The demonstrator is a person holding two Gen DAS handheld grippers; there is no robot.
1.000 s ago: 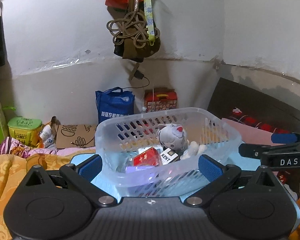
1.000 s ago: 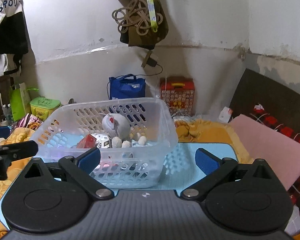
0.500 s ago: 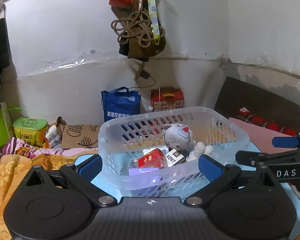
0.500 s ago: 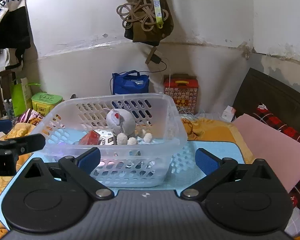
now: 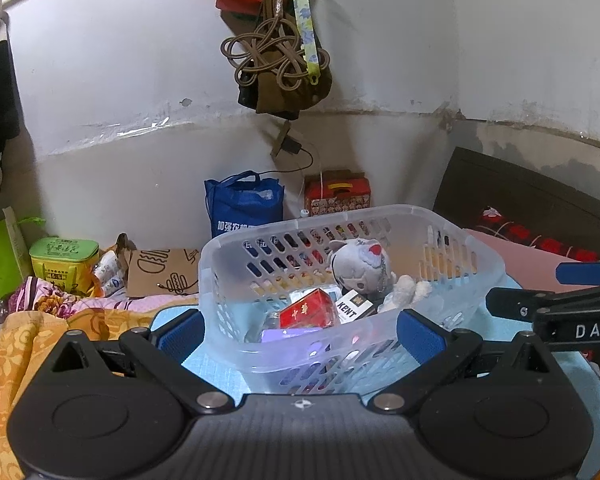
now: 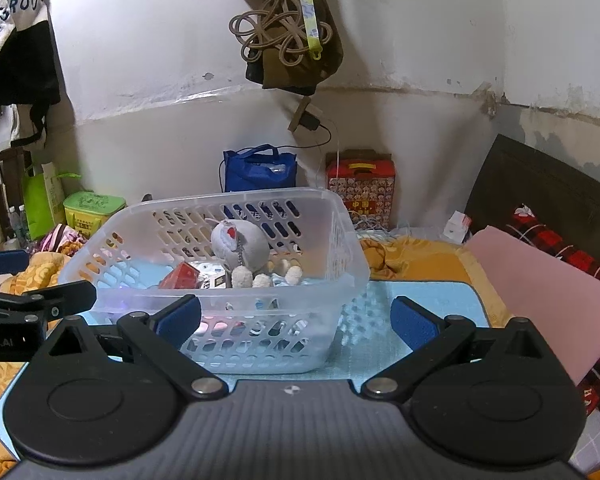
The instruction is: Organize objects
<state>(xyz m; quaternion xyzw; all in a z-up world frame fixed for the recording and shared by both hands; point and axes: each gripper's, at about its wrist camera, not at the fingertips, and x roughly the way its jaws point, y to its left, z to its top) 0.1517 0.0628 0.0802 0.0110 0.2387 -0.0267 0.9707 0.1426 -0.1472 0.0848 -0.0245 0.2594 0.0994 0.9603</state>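
Nearest to us in the left wrist view, the left gripper (image 5: 300, 330) has its blue pads spread wide with nothing between them but the near wall of the basket (image 5: 452, 220), which they do not touch. In the right wrist view the right gripper (image 6: 296, 316) stands equally wide apart and empty, the basket (image 6: 340, 216) sitting toward ten o'clock of its gap. Each gripper is cut off at the edge of the other's view, so we see only one arm and pad.

The basket rests on a light blue mat (image 6: 428, 300). Inside it we make out a grey plush toy (image 5: 358, 264) with white feet, a red pack (image 5: 310, 312) and a white pack (image 5: 354, 306) marked KENT. Something purple glows near the basket's front wall; we cannot tell what it is.

Beyond, at twelve o'clock, a blue bag (image 5: 244, 206) and a red patterned box (image 5: 338, 192) stand against the wall. At nine o'clock a green tin (image 5: 64, 258) sits among rumpled orange bedding (image 5: 20, 340). Above, knotted cord (image 5: 268, 52) hangs with dark items, their tops cut off.
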